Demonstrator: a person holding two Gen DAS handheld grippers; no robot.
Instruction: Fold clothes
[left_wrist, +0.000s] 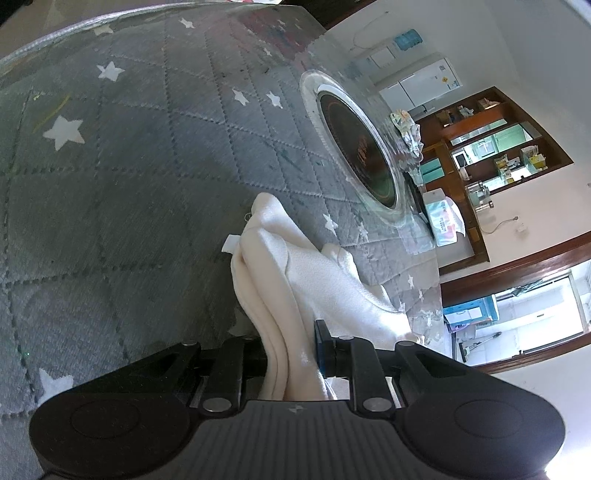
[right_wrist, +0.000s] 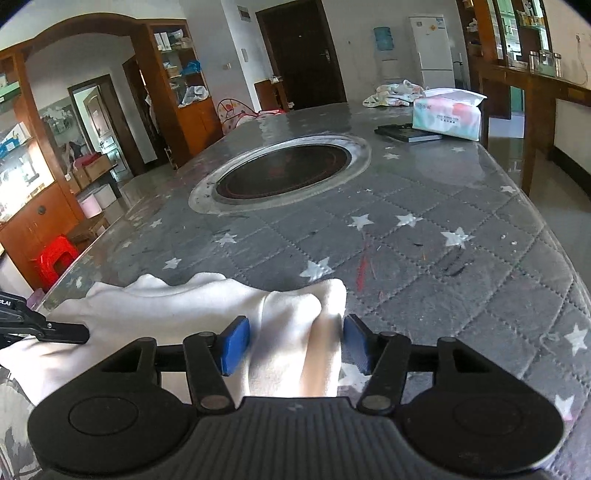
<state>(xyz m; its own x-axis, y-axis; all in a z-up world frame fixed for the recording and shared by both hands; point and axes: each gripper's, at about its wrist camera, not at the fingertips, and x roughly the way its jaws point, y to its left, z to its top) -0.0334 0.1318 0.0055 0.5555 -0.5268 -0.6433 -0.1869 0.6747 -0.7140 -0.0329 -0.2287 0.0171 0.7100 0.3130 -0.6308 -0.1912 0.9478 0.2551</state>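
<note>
The cloth (right_wrist: 177, 314), a white garment, is lying bunched on the near edge of the table (right_wrist: 424, 229), which is covered with a grey star-print quilt. The left gripper (left_wrist: 291, 350) is clamping a thick gathered fold of the cloth; the fabric is filling the narrow gap between its jaws and draping forward from there toward the round burner (left_wrist: 354, 147) set into the tabletop. The right gripper (right_wrist: 295, 343) is straddling the opposite end of the cloth. Its blue pads (right_wrist: 234, 345) are standing apart, with a ridge of fabric between them; the right pad is touching the ridge, the left pad is showing a gap, so this grip is judged not yet closed. The long axis of the cloth is running across the right wrist view, from the left gripper at the far left edge to the right gripper. Both grippers are sitting at the ends of that axis, equally near the cloth.
</note>
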